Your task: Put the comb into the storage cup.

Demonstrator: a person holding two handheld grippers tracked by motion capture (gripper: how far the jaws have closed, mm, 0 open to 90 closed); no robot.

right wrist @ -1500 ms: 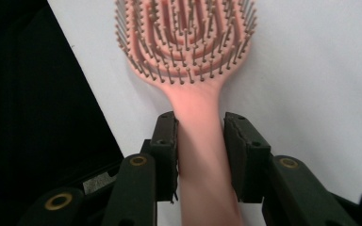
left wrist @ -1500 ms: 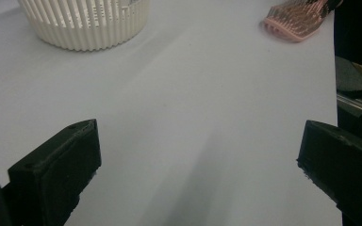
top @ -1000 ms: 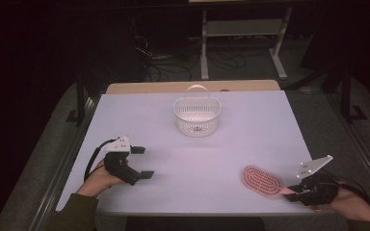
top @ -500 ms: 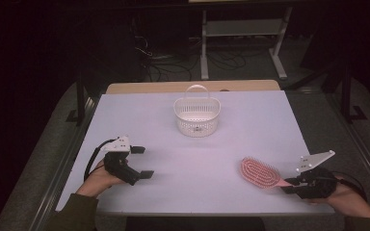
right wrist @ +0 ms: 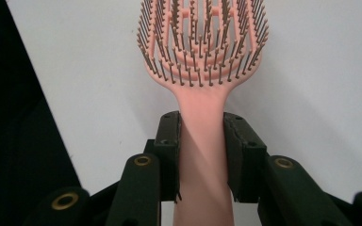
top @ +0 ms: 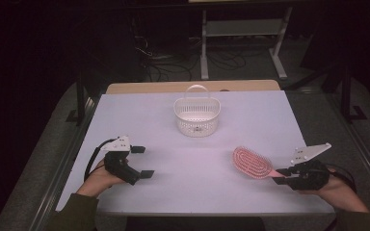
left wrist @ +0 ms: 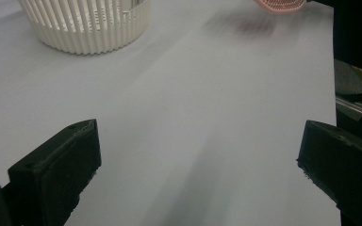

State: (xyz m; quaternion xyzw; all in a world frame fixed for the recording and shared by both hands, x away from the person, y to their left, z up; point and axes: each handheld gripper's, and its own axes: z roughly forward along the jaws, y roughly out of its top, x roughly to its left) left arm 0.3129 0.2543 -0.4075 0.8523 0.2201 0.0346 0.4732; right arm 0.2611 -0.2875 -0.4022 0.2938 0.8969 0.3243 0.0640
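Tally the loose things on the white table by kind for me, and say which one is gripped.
Hairbrush: 1, the pink hairbrush, its handle clamped in the right gripper
Basket: 1, the white basket, standing free near the table's far edge
Total: 2
The left gripper is open with nothing between its jaws.

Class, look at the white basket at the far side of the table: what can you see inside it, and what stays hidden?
Inside the white basket, the high view shows bare pale floor and perforated walls, nothing lying in it. Its near wall hides the front strip of the floor.
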